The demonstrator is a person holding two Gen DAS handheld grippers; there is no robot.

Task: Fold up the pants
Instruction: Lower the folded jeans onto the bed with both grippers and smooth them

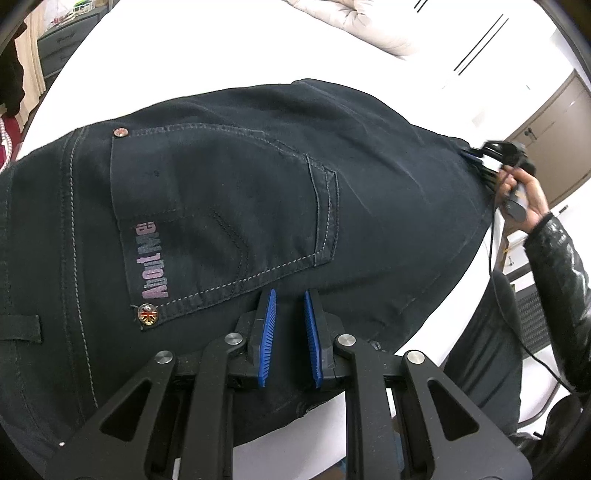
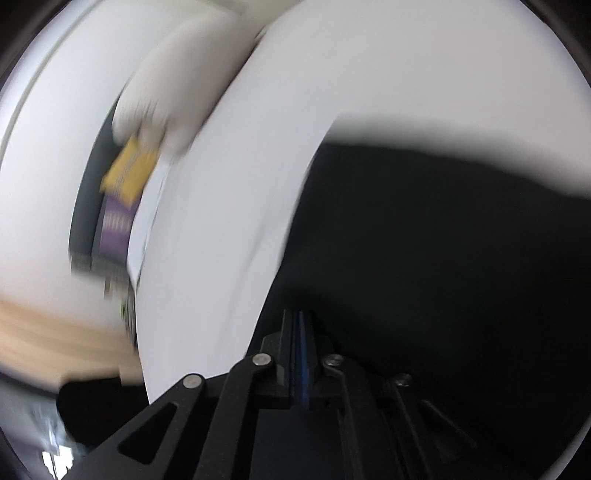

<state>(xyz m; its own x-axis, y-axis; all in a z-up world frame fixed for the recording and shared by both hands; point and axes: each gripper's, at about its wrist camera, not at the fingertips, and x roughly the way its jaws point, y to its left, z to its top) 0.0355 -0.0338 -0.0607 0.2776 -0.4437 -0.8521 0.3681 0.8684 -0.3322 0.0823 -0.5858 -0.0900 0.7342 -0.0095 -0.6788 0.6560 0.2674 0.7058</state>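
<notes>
The fingers of the left gripper (image 1: 290,301) stand a narrow gap apart, blue ribbed pads facing each other, with their tips down on the dark pants (image 1: 258,192) just below the back pocket (image 1: 221,218). Whether a fold of cloth is pinched between them cannot be told; the fabric there looks flat. The pocket carries pink lettering and a round metal button at each corner on its left side.

The fingers of the right gripper (image 2: 300,332) are nearly closed, only a thin blue strip showing between them, and they clamp the edge of the pants (image 2: 443,258); the left wrist view shows the same gripper (image 1: 471,153) gripping the far right end of the cloth, held by a hand (image 1: 524,199) in a shiny black sleeve (image 1: 561,266).

The pants lie spread across the white bed (image 1: 229,59), reaching its near edge. A pale quilt (image 1: 351,22) lies bunched at the far edge. The right wrist view is blurred.
</notes>
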